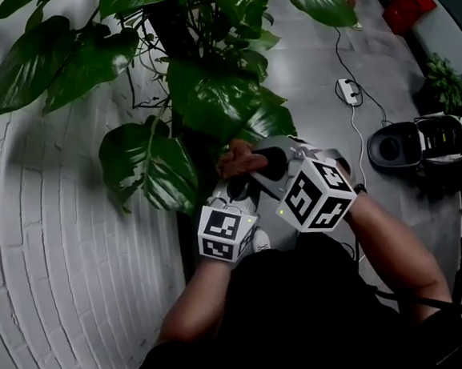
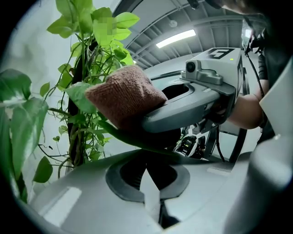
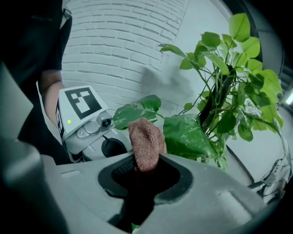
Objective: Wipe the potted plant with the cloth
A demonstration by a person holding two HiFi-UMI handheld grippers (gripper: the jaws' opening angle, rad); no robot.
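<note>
Now: right tongs [image 3: 144, 170] clamp brown cloth [image 3: 145, 139]; left tongs [image 2: 149, 157] pinch leaf [image 2: 120, 133] of potted plant [image 3: 220, 103].

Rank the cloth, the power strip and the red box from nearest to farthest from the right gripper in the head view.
1. Cloth, held by the right gripper.
2. Power strip, farther up and right.
3. Red box, top right corner.
</note>
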